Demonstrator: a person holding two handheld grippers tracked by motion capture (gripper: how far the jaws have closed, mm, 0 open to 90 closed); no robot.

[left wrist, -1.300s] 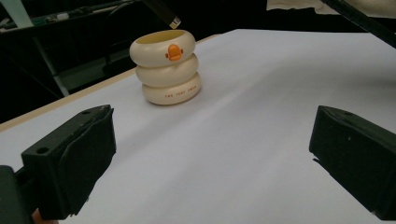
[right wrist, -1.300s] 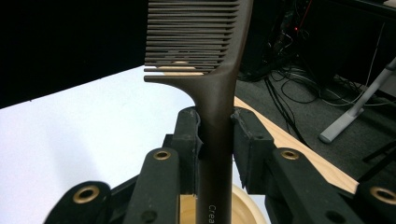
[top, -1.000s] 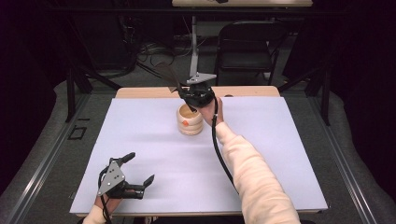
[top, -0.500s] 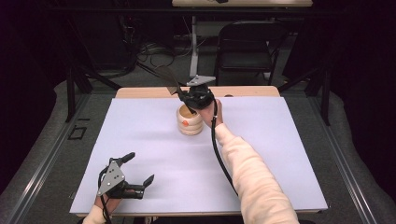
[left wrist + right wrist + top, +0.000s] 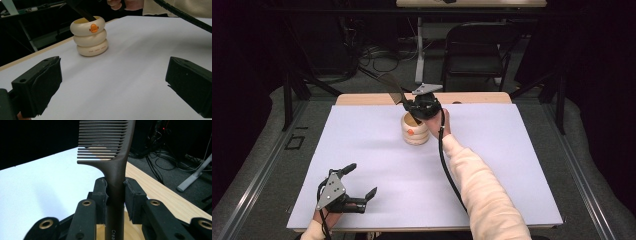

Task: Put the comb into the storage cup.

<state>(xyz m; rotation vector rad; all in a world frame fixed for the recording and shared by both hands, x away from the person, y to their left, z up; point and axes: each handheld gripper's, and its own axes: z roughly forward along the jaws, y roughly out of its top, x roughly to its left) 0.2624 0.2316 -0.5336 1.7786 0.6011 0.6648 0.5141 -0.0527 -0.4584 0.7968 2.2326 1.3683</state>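
Note:
A cream ringed holder point(image 5: 414, 131) with an orange mark stands at the back middle of the white table sheet; it is also in the left gripper view as a cream holder point(image 5: 90, 36). A dark brown comb point(image 5: 395, 91) rises tilted from the holder's mouth, teeth end up. My right gripper point(image 5: 414, 106) is shut on the comb point(image 5: 115, 170), its pads clamping the handle just above the holder. My left gripper point(image 5: 360, 181) rests near the table's front left, open with nothing between its jaws.
The white sheet point(image 5: 522, 165) covers a wooden table whose bare back edge point(image 5: 477, 98) shows behind the holder. A black chair point(image 5: 472, 45) and cables lie on the floor beyond. A black cable point(image 5: 447, 170) trails along the right sleeve.
The right gripper and comb have shifted slightly at the holder's mouth. The left gripper has not moved.

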